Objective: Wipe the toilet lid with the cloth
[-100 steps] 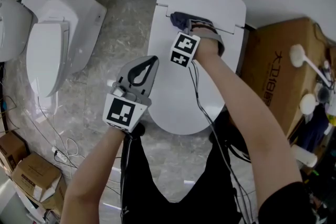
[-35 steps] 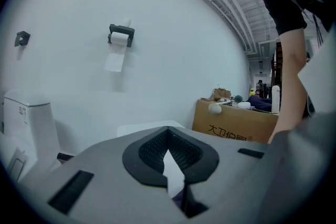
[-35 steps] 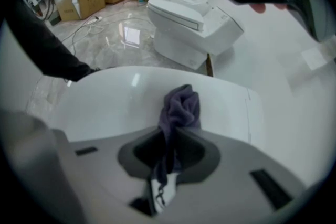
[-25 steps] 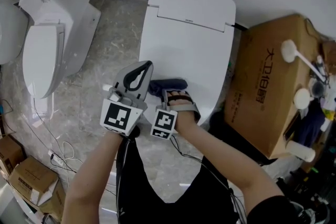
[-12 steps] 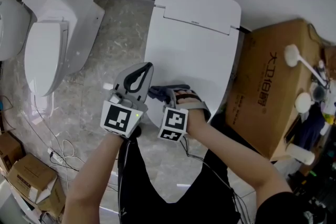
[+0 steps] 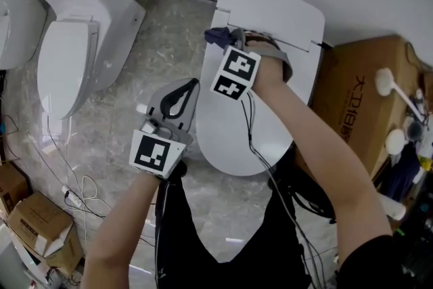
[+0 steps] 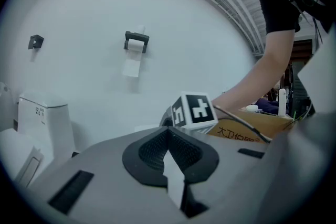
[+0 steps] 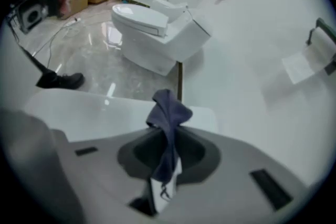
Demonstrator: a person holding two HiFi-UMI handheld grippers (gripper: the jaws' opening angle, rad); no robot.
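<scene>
Just one cloth (image 8: 169, 107) — right claw (image 8: 167, 132) pinches it.

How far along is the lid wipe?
Done: the cloth is clamped in the right gripper. In hand: it is over the lid, rear left corner, swept back from the front edge a second ago. To do: cannot tell; the lid shows no marks. Left gripper shut, idle.

Head view: steeply down onto toilet lid (image 6: 237, 122). Left gripper view: level, facing wall (image 7: 94, 8). Right gripper view: low, toward second toilet (image 8: 152, 34), shared with head view.
</scene>
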